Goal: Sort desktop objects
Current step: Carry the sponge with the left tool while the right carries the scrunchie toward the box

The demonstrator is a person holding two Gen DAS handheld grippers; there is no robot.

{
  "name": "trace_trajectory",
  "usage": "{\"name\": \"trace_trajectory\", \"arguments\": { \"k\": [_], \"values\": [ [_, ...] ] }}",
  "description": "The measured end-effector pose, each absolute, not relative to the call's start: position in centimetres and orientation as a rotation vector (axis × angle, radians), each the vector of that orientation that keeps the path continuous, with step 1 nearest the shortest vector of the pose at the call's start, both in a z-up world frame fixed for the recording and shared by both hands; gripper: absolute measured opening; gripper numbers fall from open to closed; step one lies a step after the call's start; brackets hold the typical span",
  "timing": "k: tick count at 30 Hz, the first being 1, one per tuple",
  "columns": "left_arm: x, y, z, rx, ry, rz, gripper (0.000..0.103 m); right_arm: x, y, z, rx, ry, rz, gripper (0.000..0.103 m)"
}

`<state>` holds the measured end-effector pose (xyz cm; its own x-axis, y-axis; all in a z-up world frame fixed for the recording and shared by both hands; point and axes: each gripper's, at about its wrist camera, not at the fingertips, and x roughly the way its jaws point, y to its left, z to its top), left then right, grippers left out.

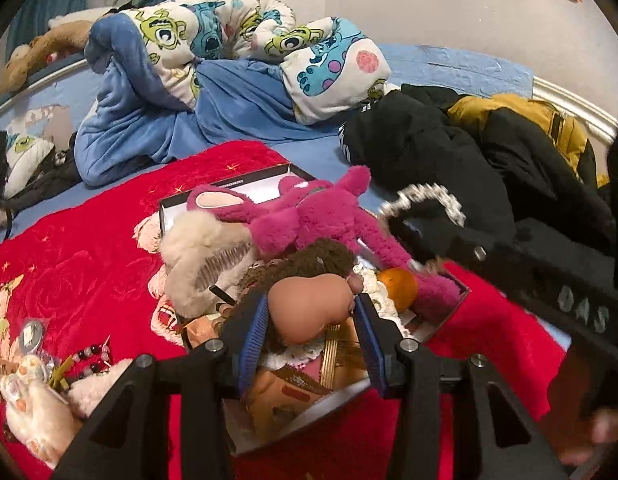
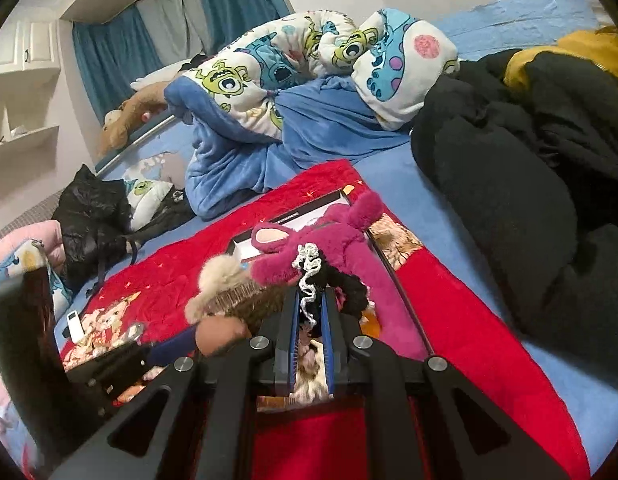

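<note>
Here both claws are already loaded above the same box. The left claw is clamped on the head of a doll, its pads pressing either side of the bare, skin-toned face while the dark curly hair bulges out beyond the fingertips. The doll's body with its lace trim trails back toward the wrist, so its long axis runs roughly along the line the claw points. The right claw is closed narrowly on a black hair accessory with a white beaded trim, which sticks out past the fingertips and curls upward; in the left wrist view the same piece shows at the end of the right tool, up and to the right of the doll.

The relation that matters is each load against the black-rimmed box lying on the red blanket on the bed. The box sits directly ahead of and beneath both claws, already crowded with a magenta plush bear, a cream furry hair claw clip and an orange. The left claw appears nearer the box's close end, the right nearer its right rim. A beaded bracelet and other small items still lie loose on the blanket to the left, outside the box.
</note>
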<state>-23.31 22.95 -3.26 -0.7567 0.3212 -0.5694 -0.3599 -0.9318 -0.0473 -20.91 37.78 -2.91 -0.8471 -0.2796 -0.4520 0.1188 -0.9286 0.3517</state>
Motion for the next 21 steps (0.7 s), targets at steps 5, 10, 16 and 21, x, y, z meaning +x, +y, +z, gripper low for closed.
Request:
{"name": "trace_trajectory", "arguments": {
  "k": [5, 10, 16, 21],
  "values": [
    [-23.6, 23.5, -4.8, -0.847, 0.130, 2.617, 0.045, -23.1, 38.3, -4.2, 0.767, -0.492, -2.802, 0.012],
    [-23.7, 22.9, -5.3, -0.838, 0.070, 2.603, 0.045, -24.8, 38.0, -6.4, 0.845, -0.492, -2.788, 0.012],
    [-23.4, 22.6, -5.7, -0.813, 0.053, 2.608, 0.045, -24.9, 37.6, -7.1, 0.844, -0.451, -2.801, 0.013],
    [-23.3, 22.5, -5.8, -0.813, 0.040, 2.604, 0.045, -24.9, 37.7, -7.2, 0.830, -0.448, -2.802, 0.013]
  ]
}}
